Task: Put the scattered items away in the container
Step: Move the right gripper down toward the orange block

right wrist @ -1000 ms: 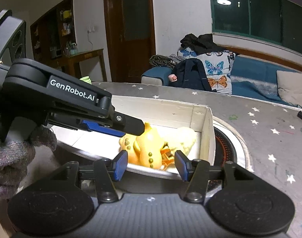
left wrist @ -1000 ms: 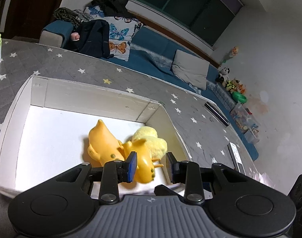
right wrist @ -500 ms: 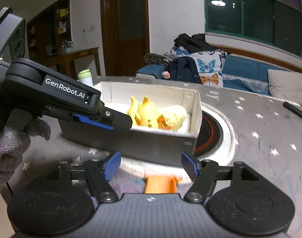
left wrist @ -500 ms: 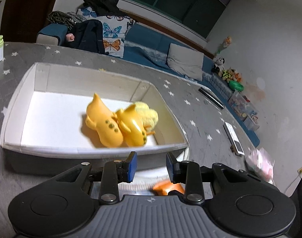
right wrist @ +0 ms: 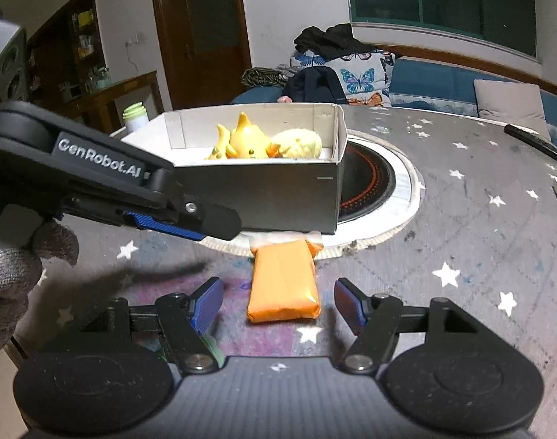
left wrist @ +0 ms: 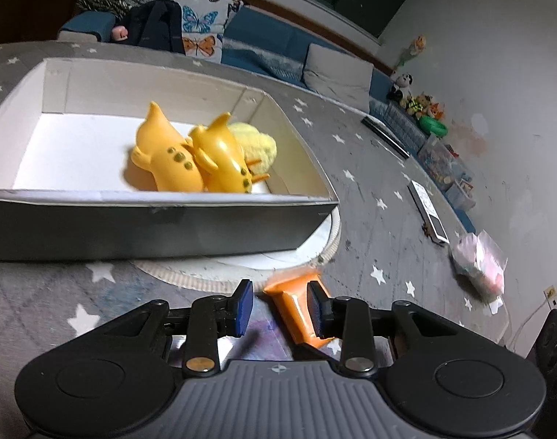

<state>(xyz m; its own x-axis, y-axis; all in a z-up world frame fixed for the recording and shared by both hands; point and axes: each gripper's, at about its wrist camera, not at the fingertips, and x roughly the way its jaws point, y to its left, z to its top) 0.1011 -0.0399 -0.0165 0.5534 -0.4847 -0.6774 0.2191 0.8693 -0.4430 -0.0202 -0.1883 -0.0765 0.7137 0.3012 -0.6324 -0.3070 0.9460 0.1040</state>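
Note:
A grey cardboard box [left wrist: 161, 223] with a white inside stands on the star-patterned table. It holds two yellow toy dolphins [left wrist: 176, 157] and a pale yellow plush [left wrist: 258, 146]; they also show in the right wrist view [right wrist: 245, 139]. An orange wrapped packet [right wrist: 283, 285] lies on the table in front of the box. My right gripper [right wrist: 278, 301] is open, with the packet between its jaws. My left gripper [left wrist: 280, 307] is open and empty, just above the packet [left wrist: 291, 303], and shows at the left of the right wrist view [right wrist: 190, 219].
A round hotplate with a white ring [right wrist: 377, 183] sits under and right of the box. A remote [left wrist: 426, 212], a plastic bag [left wrist: 479, 263] and a black bar [right wrist: 532, 141] lie on the table's right side. A green-capped jar [right wrist: 135, 117] stands behind the box.
Both grippers have pulled back out of the box and dropped toward the table in front of it. The orange packet has come into view between the jaws. The right gripper has opened wider.

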